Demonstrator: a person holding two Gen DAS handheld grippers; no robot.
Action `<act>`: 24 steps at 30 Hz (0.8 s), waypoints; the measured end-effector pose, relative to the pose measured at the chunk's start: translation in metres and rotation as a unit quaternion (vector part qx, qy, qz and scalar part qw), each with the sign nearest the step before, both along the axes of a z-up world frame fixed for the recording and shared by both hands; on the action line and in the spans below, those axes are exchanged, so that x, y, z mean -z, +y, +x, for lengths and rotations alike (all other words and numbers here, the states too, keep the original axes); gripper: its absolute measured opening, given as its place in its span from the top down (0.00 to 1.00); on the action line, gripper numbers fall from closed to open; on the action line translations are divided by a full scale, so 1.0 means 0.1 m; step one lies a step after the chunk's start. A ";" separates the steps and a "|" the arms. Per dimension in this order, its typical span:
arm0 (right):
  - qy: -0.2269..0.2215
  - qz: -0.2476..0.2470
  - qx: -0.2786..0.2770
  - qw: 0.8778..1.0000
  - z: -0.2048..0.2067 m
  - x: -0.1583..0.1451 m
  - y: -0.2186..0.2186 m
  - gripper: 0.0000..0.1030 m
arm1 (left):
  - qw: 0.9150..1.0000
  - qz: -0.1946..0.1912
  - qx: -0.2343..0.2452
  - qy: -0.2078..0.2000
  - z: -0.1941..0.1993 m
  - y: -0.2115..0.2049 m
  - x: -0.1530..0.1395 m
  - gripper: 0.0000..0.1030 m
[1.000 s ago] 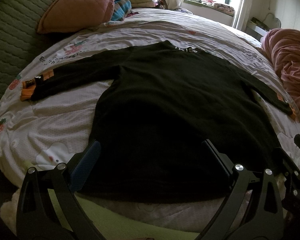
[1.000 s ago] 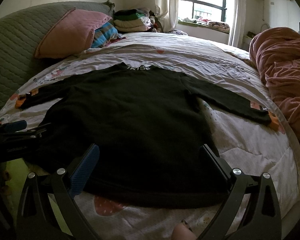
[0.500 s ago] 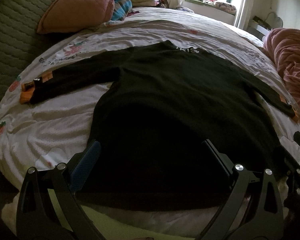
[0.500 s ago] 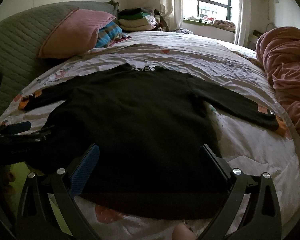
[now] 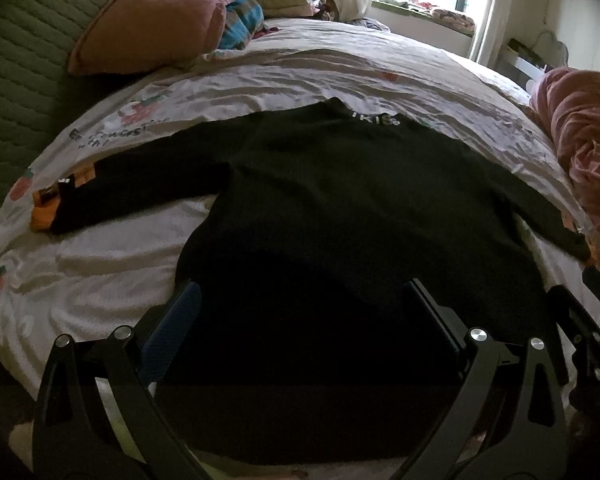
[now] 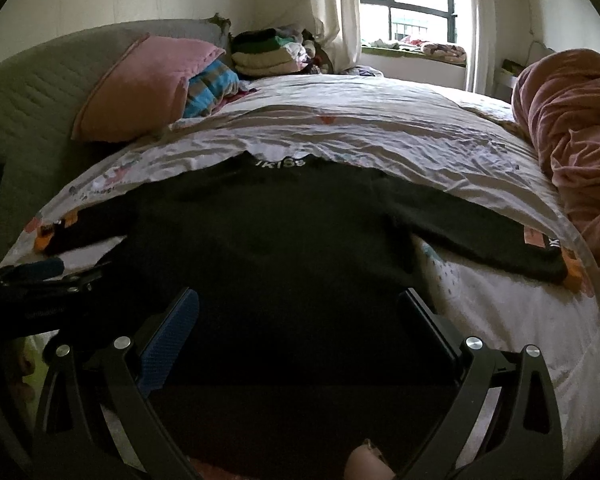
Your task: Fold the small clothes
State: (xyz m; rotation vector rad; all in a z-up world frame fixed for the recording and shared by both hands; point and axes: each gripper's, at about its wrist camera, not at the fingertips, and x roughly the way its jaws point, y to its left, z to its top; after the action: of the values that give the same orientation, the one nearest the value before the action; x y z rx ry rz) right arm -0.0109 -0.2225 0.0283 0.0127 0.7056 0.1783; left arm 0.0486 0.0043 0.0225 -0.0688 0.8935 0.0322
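Note:
A black long-sleeved sweater [image 5: 340,216] lies flat on the bed, collar far, both sleeves spread out, orange cuffs at the sleeve ends. It also shows in the right wrist view [image 6: 276,248]. My left gripper [image 5: 300,300] is open and empty, low over the sweater's near hem on its left part. My right gripper [image 6: 296,304] is open and empty, low over the hem on its right part. The left gripper shows at the left edge of the right wrist view [image 6: 40,276]. The right gripper shows at the right edge of the left wrist view [image 5: 580,320].
The sweater lies on a white printed bedsheet [image 5: 100,264]. A pink pillow [image 5: 152,16] and a green quilted headboard [image 5: 16,80] are at the far left. A pink blanket [image 6: 576,136] is heaped at the right. Folded clothes [image 6: 268,52] are stacked by the window.
Both grippers have come lower and closer to the sweater's near hem. The sweater has not moved. Both stay open.

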 end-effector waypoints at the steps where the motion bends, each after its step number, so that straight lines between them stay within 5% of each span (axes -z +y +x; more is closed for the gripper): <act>1: 0.000 0.002 -0.001 1.000 0.03 0.00 0.00 0.04 | 1.000 -0.001 -0.001 0.001 0.02 0.00 0.00 0.09; 24: 0.002 0.035 0.067 0.997 0.77 -0.07 -0.52 0.04 | 1.000 -0.003 0.005 0.004 0.75 -0.18 -0.25 0.09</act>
State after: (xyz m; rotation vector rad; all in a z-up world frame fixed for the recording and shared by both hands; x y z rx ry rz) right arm 0.0656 -0.2749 0.0354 0.1262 0.7001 0.0743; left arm 0.1236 -0.0135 0.0471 -0.0701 0.9021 0.0194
